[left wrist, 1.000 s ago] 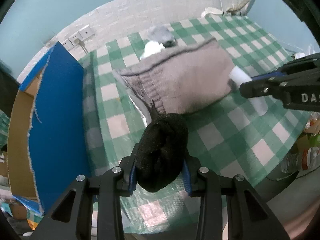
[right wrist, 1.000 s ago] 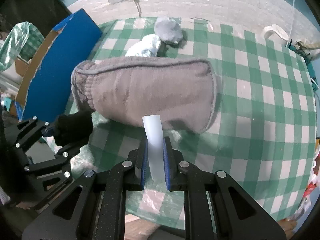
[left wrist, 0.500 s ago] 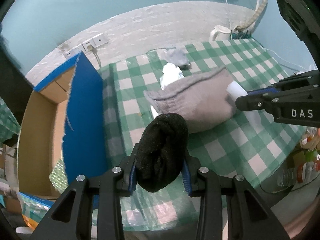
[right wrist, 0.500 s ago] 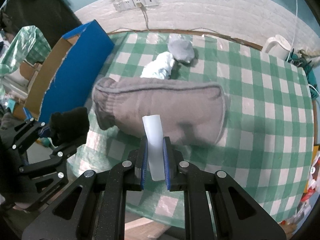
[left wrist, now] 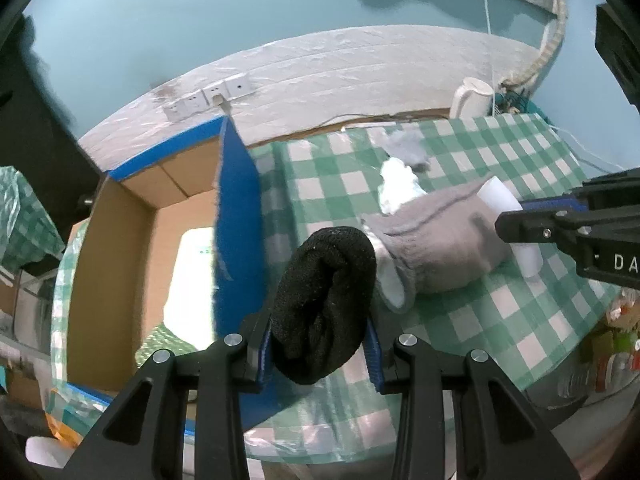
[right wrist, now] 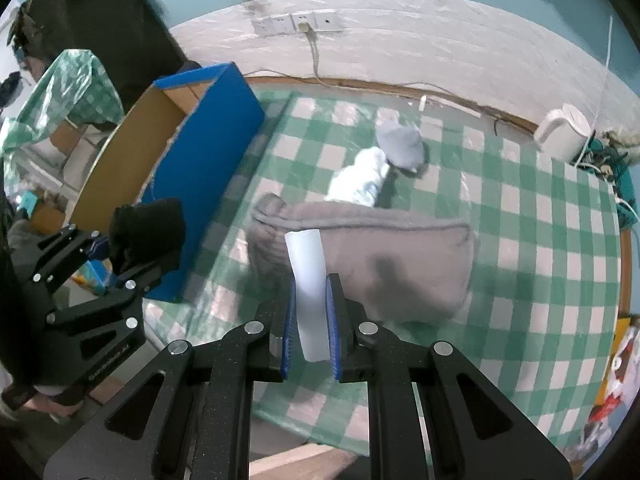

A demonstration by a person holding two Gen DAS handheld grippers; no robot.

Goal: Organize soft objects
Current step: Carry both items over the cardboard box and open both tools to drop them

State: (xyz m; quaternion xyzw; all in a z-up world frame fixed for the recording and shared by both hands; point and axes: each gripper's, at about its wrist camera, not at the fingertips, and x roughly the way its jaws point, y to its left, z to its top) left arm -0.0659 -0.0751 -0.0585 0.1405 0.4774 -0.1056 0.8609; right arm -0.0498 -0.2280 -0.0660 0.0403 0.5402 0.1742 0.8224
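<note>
Both tongs angle steeply down above the checked counter (right wrist: 520,208). The left tongs (left wrist: 318,344) clamp a rolled black sock (left wrist: 324,304), with the open cardboard box (left wrist: 116,240) just to their left. The right tongs (right wrist: 311,320) pinch a white strip (right wrist: 308,272) over the grey knit item (right wrist: 392,248) lying on the counter.

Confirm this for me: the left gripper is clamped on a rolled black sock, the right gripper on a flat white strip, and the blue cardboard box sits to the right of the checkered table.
One thing is wrong: the blue cardboard box sits at the left of the checkered table, as the right wrist view shows. The rest holds: the left gripper is clamped on the rolled black sock, and the right gripper on the flat white strip.
</note>
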